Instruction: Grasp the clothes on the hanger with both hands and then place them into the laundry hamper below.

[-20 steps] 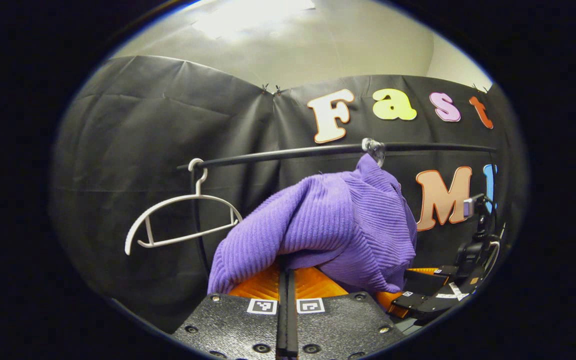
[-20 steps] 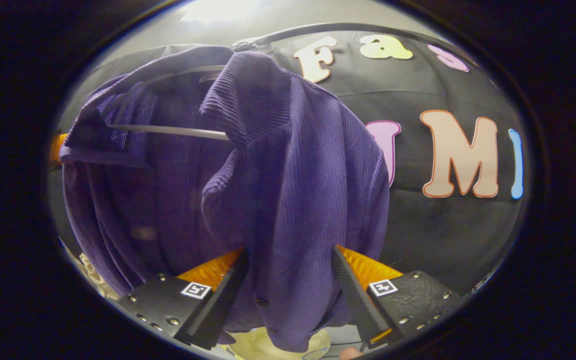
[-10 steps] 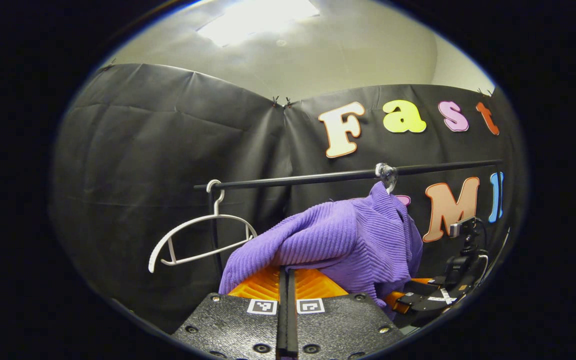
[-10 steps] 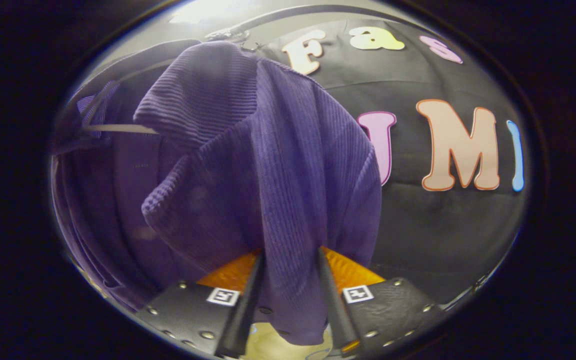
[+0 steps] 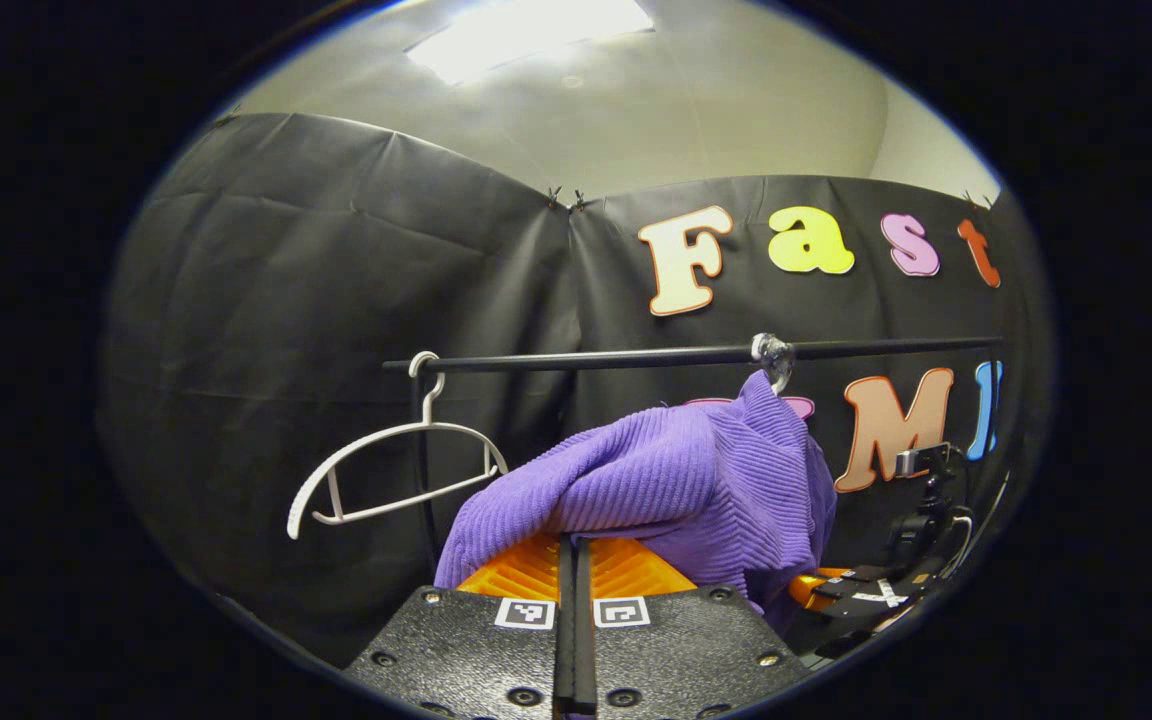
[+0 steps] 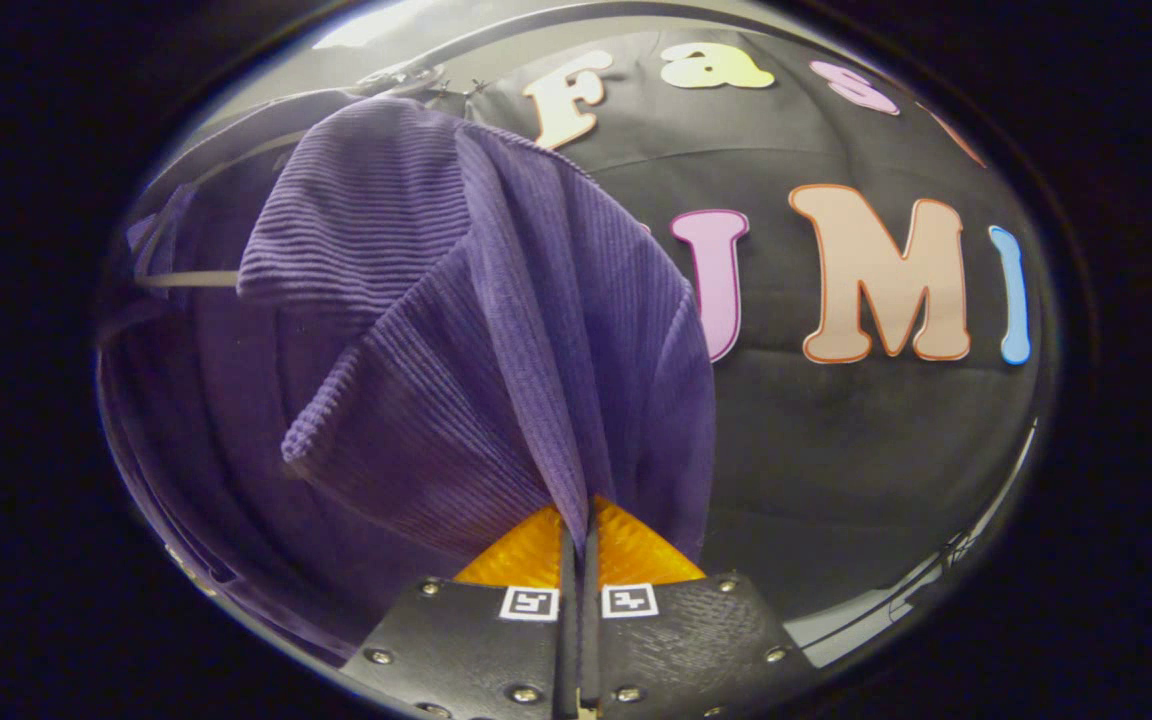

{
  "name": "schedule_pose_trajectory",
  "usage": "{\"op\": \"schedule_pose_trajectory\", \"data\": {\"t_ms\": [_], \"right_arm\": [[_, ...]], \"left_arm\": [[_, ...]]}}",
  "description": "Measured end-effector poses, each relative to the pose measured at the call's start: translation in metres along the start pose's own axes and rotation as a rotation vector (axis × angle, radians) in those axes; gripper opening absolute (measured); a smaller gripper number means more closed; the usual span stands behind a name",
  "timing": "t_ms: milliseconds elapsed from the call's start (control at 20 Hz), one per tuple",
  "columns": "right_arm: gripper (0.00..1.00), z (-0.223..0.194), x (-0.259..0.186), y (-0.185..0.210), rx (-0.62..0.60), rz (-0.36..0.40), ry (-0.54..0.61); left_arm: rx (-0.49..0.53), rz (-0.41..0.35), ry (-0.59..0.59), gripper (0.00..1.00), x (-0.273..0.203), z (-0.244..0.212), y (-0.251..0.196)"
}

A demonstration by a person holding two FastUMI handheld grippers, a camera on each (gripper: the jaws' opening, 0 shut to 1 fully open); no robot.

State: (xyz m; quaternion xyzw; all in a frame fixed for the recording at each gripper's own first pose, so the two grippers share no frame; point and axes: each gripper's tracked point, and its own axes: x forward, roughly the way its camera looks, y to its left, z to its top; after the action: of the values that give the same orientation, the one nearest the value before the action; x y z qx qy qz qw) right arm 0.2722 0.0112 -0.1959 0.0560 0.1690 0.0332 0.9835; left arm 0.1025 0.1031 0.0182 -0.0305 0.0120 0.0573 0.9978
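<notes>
In the left gripper view, the left tongs (image 5: 573, 560) are pressed together with a fold of the purple garment (image 5: 676, 490) pinched between them, the cloth bunching up over the fingers. In the right gripper view, the right tongs (image 6: 581, 560) are likewise closed tight on a pleat of the garment (image 6: 496, 330), which rises from the fingers toward the rail. Taking the rail (image 5: 636, 355) as landmark: the garment hangs below it, its top reaching a clear hook (image 5: 772, 353) on the rail, and its near side is drawn out toward the left tongs. Inside the garment, in the right gripper view, a pale hanger bar (image 6: 186, 280) shows under the collar. Below the rail's left end an empty white hanger (image 5: 391, 475) hangs tilted, clear of the garment. Below the rail's right end, just beyond the garment, the other gripper (image 5: 871, 590) shows with its camera mount. Behind the rail is the black cloth wall (image 5: 316, 290), and above that a pale ceiling with a light (image 5: 526, 25).
</notes>
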Motion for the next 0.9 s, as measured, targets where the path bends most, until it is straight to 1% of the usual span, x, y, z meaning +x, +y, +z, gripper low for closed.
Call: {"op": "schedule_pose_trajectory", "data": {"t_ms": [200, 300, 350, 400, 650, 900], "right_arm": [[0.02, 0.007, -0.011, -0.011, 0.009, -0.031, -0.002], [0.02, 0.015, -0.017, -0.022, -0.009, -0.065, -0.022], [0.05, 0.019, -0.021, -0.027, -0.017, -0.079, -0.034], [0.02, 0.023, -0.023, -0.032, -0.022, -0.092, -0.044], [0.02, 0.053, -0.036, -0.057, -0.012, -0.146, -0.108], [0.01, 0.087, -0.048, -0.069, -0.025, -0.170, -0.174]], "left_arm": [[-0.004, -0.028, -0.014, 0.00, -0.003, 0.009, -0.006], [-0.017, -0.042, -0.025, 0.00, -0.005, 0.015, -0.008], [-0.032, -0.046, -0.031, 0.00, -0.005, 0.019, -0.009], [-0.050, -0.047, -0.035, 0.00, -0.006, 0.023, -0.008], [-0.124, -0.065, -0.058, 0.00, -0.010, 0.043, -0.010], [-0.192, -0.124, -0.056, 0.00, -0.014, 0.056, -0.021]]}}
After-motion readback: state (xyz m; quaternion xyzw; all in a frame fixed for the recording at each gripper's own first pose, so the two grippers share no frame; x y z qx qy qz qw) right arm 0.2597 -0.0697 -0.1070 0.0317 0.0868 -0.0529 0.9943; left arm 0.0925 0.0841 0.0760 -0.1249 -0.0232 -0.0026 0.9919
